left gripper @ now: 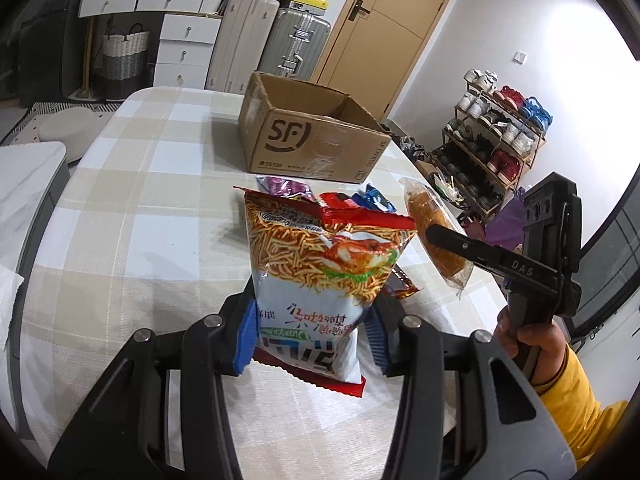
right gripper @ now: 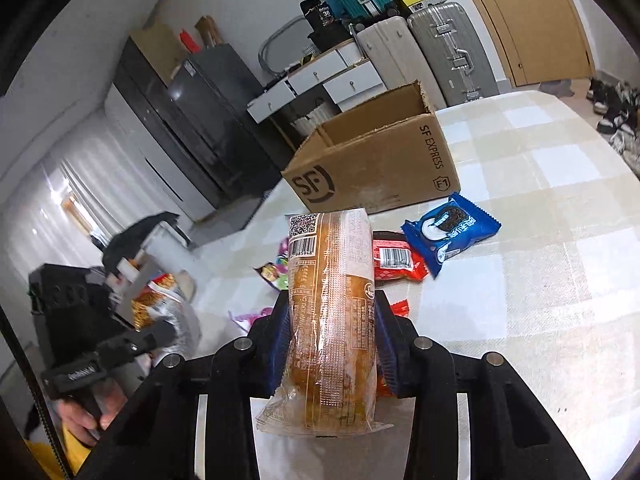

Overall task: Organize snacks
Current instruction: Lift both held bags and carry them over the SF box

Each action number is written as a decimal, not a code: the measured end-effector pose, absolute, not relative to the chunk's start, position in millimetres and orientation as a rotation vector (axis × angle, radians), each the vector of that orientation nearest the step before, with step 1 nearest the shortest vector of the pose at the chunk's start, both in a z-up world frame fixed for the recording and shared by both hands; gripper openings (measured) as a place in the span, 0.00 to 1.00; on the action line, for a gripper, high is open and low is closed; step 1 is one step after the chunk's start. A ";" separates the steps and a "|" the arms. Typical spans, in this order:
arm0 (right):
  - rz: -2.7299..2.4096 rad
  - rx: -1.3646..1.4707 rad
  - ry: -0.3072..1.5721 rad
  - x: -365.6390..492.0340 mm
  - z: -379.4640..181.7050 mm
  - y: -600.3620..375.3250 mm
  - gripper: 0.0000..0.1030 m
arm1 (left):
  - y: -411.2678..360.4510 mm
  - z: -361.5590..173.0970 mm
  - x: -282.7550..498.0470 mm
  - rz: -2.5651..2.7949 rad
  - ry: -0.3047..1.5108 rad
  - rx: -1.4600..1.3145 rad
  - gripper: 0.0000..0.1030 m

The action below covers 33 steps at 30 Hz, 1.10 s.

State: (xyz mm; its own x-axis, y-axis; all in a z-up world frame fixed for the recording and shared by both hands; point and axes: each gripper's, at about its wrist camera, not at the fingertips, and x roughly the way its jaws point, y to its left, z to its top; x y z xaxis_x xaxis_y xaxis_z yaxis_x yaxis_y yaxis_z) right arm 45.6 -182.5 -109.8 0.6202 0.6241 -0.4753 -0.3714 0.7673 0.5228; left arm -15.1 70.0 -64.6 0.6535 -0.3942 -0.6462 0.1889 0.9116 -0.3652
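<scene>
Near: left tongs (left gripper: 312,344) clamped on noodle-snack bag (left gripper: 320,264), right tongs (right gripper: 330,340) clamped on wrapped bread (right gripper: 332,312), both held above desk (left gripper: 132,200) | Middle: blue cookie pack (right gripper: 452,232) and red packet (right gripper: 394,260) lie loose, bare checked cloth either side | Far: open cardboard box (left gripper: 312,144) near desk's far edge; suitcases (left gripper: 292,44) behind.

A table (right gripper: 560,208) in a beige-and-white checked cloth is carrying an open cardboard box (right gripper: 376,164) near its far edge. A blue cookie packet (right gripper: 450,232) and a red packet (right gripper: 394,264) are lying just before the box.
</scene>
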 end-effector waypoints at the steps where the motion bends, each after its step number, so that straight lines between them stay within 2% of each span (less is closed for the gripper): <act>1: 0.598 0.403 0.684 43.9 -108.0 -183.9 0.38 | 67.8 -62.7 -15.7 -0.340 0.792 -0.272 0.41; 14: 0.688 0.379 0.524 2.9 -46.4 -195.5 0.38 | 34.6 -17.2 -21.4 -0.341 0.751 -0.191 0.41; 33: 0.705 0.293 0.434 -1.5 27.4 -194.6 0.38 | 32.5 62.3 -26.1 -0.380 0.638 -0.180 0.41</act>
State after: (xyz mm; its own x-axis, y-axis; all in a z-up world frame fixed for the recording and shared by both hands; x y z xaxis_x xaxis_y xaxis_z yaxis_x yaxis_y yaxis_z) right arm -1.5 -194.6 27.4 0.6789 0.6772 -0.2839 -0.5577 0.7270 0.4004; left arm -26.1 32.5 62.3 0.7374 -0.3985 -0.5453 0.2894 0.9160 -0.2780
